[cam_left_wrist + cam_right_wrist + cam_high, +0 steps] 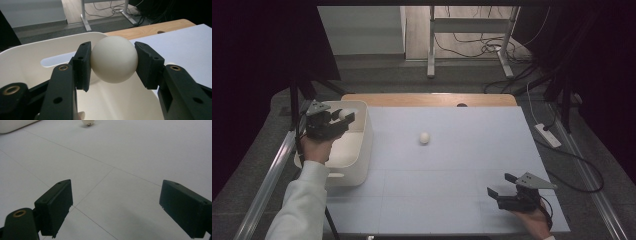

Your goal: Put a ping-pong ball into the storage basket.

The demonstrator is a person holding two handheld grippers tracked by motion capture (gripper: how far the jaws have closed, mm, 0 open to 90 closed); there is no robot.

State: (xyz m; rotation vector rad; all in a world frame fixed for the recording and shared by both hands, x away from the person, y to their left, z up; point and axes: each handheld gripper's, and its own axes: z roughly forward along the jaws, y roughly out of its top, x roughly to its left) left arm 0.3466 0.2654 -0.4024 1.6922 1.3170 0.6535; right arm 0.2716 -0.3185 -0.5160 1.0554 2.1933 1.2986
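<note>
Right now the left gripper (113, 62) pinches a white ball (114, 59) over the white bin (30, 72); that smooth round surface could squirt sideways past the rim if released carelessly. Beyond it, the right gripper (115, 207) rests wide open, empty, with a second ball (88, 122) far ahead of it, liable to roll if nudged.

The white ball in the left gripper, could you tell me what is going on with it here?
A person is working with a gripper in each hand. The left gripper is shut on a white ball, with its fingers pressed on either side, and holds it above the white bin at the table's left edge. A second white ball lies mid-table. The right gripper rests open at the near right.
</note>
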